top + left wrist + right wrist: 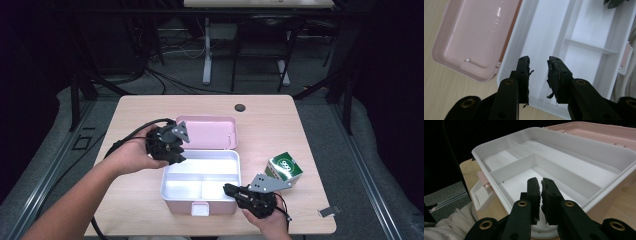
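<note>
Open pink-and-white plastic lunch box (200,180) sits centre of high view, on light wooden bench (280,125). White tray w/ three compartments: one long at back, two smaller at front; all look bare. Pink lid (207,132) hinged back flat on bench, just behind tray, toward upper middle of frame. Small pink latch tab (200,209) at front wall, lower centre.

Left gripper (538,75) over tray's left rear corner, left of centre in high view; jaws part-way open, clear gap, nothing between pads, no contact w/ box visible. Right gripper (541,195) at tray's front right, lower right in high view; jaws nearly shut, pads almost touching, nothing held; tips poised over front compartment, contact w/ rim not clear.

Green-and-white small carton (284,167) stands on bench right of tray, near but apart. Small grey clip-like bit (329,211) at bench's lower right edge.

Handling, as judged: box prob. light, thin rigid moulded plastic, glossy so slippery under pads; walls may flex a little, hinge & latch likely weakest pts. Empty tray apt to slide on bench if pushed from one side. Best hold: pinch across a tray wall or a divider, or take lid by far free edge for swinging shut, w/ other gripper steadying tray rim. Avoid levering on latch tab.
</note>
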